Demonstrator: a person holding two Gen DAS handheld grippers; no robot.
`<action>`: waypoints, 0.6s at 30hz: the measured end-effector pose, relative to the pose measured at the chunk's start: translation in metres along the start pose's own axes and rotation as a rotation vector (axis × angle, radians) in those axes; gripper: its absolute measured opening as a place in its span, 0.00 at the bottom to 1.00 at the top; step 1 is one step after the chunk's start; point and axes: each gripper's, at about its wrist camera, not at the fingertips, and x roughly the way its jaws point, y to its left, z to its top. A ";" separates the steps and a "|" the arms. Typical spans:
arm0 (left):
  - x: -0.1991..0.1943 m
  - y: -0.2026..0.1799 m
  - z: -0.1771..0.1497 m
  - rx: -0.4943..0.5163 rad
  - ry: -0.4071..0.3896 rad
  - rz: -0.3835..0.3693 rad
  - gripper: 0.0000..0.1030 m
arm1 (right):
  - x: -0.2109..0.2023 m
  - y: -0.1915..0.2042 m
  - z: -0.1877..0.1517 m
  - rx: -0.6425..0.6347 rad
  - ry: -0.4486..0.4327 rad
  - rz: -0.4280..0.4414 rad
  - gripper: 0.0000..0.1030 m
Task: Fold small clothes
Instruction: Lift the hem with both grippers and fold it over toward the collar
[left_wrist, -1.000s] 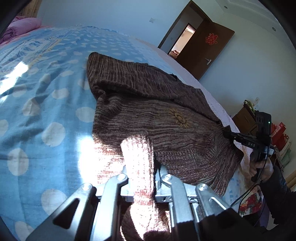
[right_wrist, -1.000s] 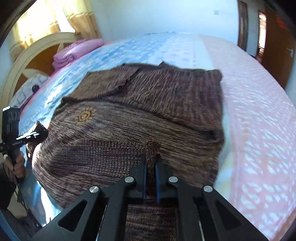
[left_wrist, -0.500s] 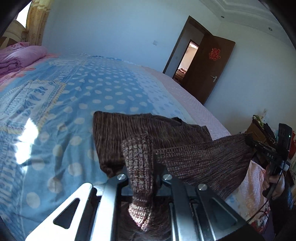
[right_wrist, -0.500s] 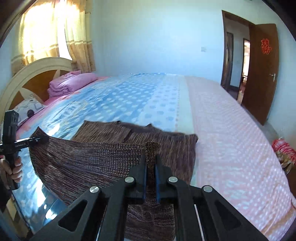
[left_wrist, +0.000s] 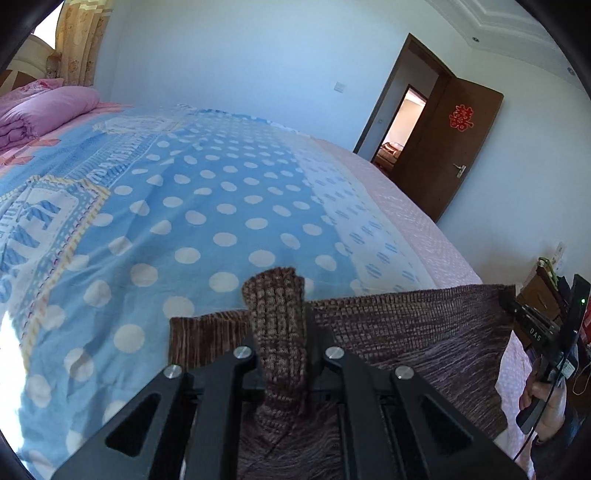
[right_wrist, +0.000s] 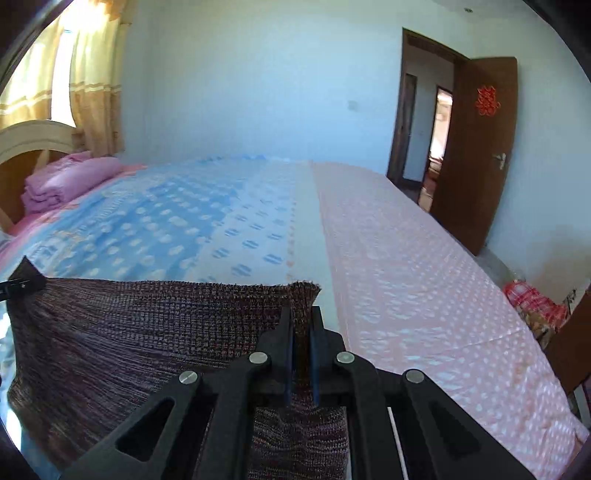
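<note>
A brown knitted sweater (left_wrist: 413, 332) hangs stretched in the air above the bed, held by its ribbed edge at two corners. My left gripper (left_wrist: 279, 328) is shut on one corner, and a tongue of ribbed knit sticks up between its fingers. At the right of the left wrist view, the right gripper (left_wrist: 517, 306) pinches the other corner, with a hand on its grip. In the right wrist view my right gripper (right_wrist: 302, 325) is shut on the sweater (right_wrist: 147, 325), while the left gripper (right_wrist: 22, 282) holds the far corner at the left edge.
The bed (left_wrist: 207, 206) has a blue polka-dot sheet, with a pink dotted cover (right_wrist: 424, 280) on the door side. A folded pink quilt (right_wrist: 62, 181) lies by the headboard. An open brown door (left_wrist: 458, 147) stands at the right. Red bags (right_wrist: 532, 299) sit beside the bed.
Both grippers have lifted the sweater off the bed and carried it forward. It lay spread flat a second ago and now hangs taut between them, hiding the rest of the garment.
</note>
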 end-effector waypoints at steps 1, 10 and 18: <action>0.013 0.004 0.000 -0.016 0.011 0.012 0.09 | 0.015 0.000 -0.005 0.003 0.024 -0.024 0.06; 0.053 0.048 -0.007 -0.214 0.076 0.113 0.40 | 0.066 -0.011 -0.029 0.014 0.172 -0.159 0.04; 0.019 0.055 0.001 -0.211 0.106 0.111 0.52 | 0.079 -0.031 -0.031 0.097 0.246 -0.284 0.07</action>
